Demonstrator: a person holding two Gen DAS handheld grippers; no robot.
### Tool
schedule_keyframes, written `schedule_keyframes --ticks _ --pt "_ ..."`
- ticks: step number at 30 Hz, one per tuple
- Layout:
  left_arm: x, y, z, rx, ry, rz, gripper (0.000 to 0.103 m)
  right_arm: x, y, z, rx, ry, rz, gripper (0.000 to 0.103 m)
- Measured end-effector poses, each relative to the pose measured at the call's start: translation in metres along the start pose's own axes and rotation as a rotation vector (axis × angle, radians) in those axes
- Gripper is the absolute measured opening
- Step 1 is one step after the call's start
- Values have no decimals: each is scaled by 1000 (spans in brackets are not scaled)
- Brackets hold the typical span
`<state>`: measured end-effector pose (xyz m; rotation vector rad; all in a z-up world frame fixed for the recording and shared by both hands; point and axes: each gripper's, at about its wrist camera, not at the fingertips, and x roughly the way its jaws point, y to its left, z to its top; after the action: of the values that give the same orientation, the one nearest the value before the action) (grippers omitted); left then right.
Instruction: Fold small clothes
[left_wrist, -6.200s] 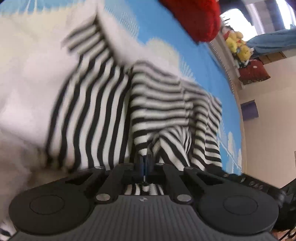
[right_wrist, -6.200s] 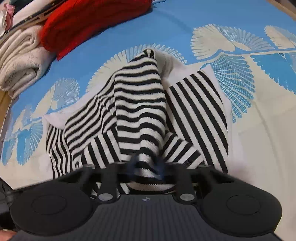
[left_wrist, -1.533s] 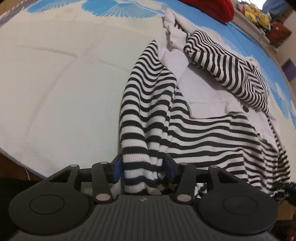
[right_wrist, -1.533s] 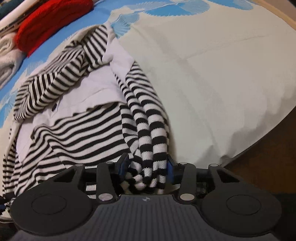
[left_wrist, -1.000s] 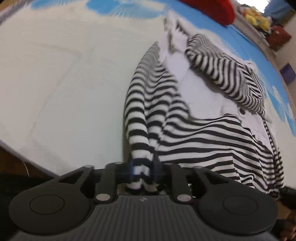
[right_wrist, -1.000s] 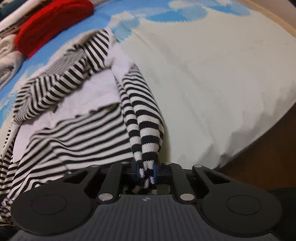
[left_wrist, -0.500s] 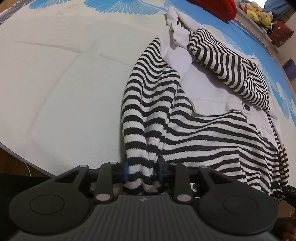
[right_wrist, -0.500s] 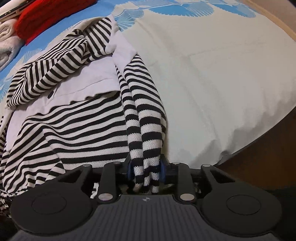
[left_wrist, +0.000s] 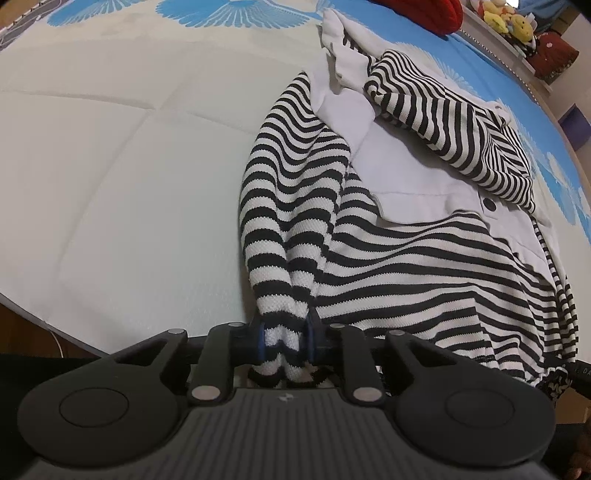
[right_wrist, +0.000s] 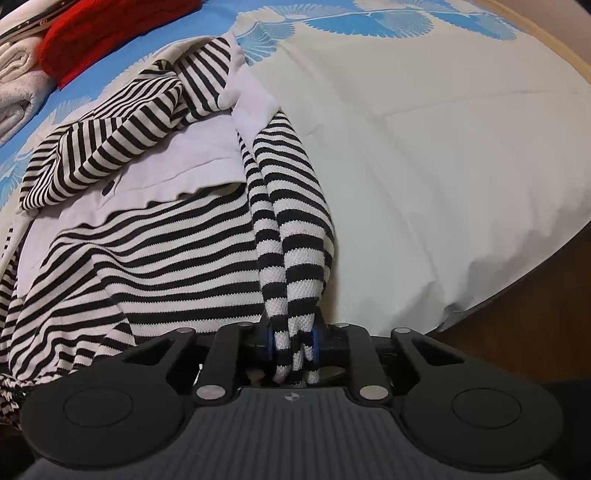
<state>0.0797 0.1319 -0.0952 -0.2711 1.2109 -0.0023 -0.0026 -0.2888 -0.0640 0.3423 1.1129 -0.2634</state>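
On the bed (left_wrist: 110, 166), near its edge, lies the striped garment (left_wrist: 424, 266), its white placket facing up. My left hand-held gripper (left_wrist: 284, 338) pinches one bunched bottom corner of it between blue pads; my right hand-held gripper (right_wrist: 291, 341) pinches the other corner the same way. Beyond the garment sit a red knit (right_wrist: 110, 33) and a folded white towel (right_wrist: 18, 81).

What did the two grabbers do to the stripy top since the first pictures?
Six seconds ago the striped top hung bunched up off the bed. Now it lies spread flat on the bedspread. About a second and a half ago both grippers stood open around its corners; now the left gripper and right gripper are each shut on a gathered corner. The red knit stayed at the far side.
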Motion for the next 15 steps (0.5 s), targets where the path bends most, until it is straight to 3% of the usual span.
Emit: schedule_keyframes --ticks 15 --pt "-3 3 0 0 12 -2 30 1 4 -3 -49 10 -20 24"
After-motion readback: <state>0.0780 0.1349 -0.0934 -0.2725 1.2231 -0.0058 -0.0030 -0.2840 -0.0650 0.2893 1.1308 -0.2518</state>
